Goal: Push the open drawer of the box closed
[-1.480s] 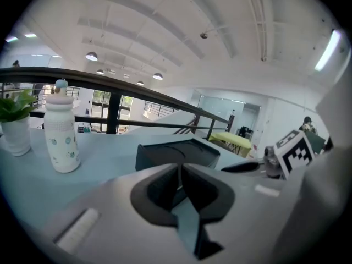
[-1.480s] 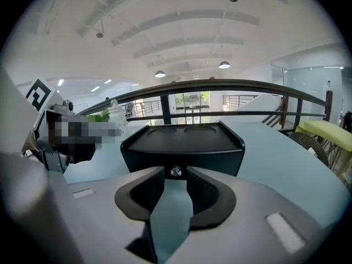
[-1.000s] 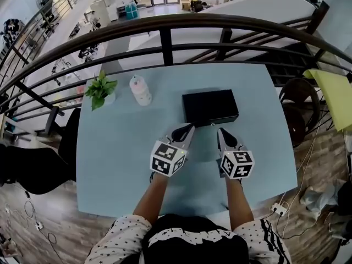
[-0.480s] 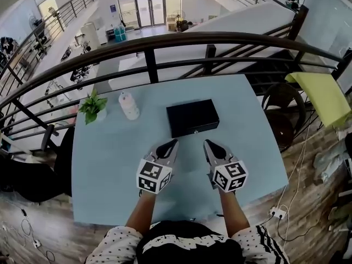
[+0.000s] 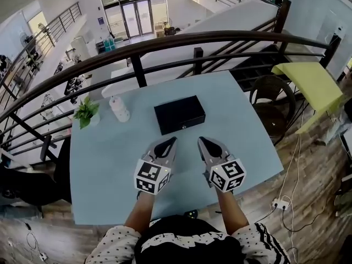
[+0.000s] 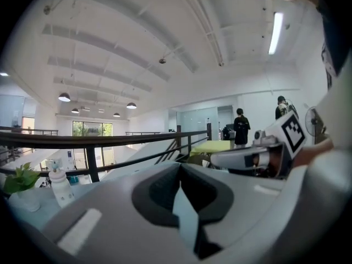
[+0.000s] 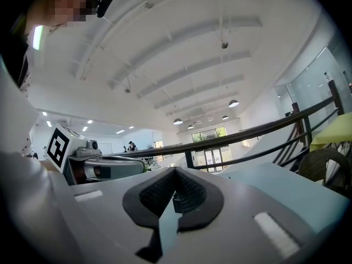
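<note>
1. The table (image 5: 110,164) fills the middle of the frame, bare and smooth-looking around the target.
2. The box (image 5: 180,114) sits upper centre, front face toward the grippers. Its drawer looks flush, or nearly so, from here.
3. The left gripper (image 5: 170,141) and right gripper (image 5: 201,141) hover lower centre, just short of it, both pinched together on nothing.
4. The danger is an off-centre shove that spins or skids the loose box toward the far edge, or narrow tips glancing off the front.
5. The bottle (image 5: 119,109) and plant (image 5: 86,111) stand upper left, well clear.
</note>
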Tool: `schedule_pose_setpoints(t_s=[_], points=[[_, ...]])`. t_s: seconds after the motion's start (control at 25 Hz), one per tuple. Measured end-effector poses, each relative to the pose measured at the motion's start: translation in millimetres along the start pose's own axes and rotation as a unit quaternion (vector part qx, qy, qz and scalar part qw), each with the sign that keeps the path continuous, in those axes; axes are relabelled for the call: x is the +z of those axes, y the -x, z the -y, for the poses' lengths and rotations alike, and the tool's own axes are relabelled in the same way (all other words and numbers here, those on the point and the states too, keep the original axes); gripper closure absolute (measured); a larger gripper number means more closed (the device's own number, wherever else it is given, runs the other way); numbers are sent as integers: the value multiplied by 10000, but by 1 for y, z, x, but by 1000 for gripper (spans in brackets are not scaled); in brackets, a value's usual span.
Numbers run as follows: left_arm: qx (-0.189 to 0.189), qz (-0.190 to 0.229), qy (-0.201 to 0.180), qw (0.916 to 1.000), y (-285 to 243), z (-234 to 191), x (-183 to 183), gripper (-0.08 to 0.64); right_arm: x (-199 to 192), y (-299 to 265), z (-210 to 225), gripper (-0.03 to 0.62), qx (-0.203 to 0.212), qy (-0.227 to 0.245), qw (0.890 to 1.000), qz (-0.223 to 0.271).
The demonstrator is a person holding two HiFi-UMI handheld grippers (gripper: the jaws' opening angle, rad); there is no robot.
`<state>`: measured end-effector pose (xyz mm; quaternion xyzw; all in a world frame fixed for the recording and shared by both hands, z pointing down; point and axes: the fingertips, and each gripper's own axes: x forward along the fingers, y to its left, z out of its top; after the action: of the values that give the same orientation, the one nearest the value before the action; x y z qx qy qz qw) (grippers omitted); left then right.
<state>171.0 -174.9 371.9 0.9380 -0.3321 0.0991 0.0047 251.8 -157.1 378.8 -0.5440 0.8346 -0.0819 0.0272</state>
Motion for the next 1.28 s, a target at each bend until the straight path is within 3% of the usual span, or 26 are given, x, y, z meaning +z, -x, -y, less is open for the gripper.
schedule_pose_setpoints(t_s=[0.48,1.28], points=[[-379,185,-152,9990,-2,48,23,560,15,45,4,588,-264,45,9990,344],[-470,267,-446,9975,7,83,47,560,38,90,9,588,-438,-161,9961,745]])
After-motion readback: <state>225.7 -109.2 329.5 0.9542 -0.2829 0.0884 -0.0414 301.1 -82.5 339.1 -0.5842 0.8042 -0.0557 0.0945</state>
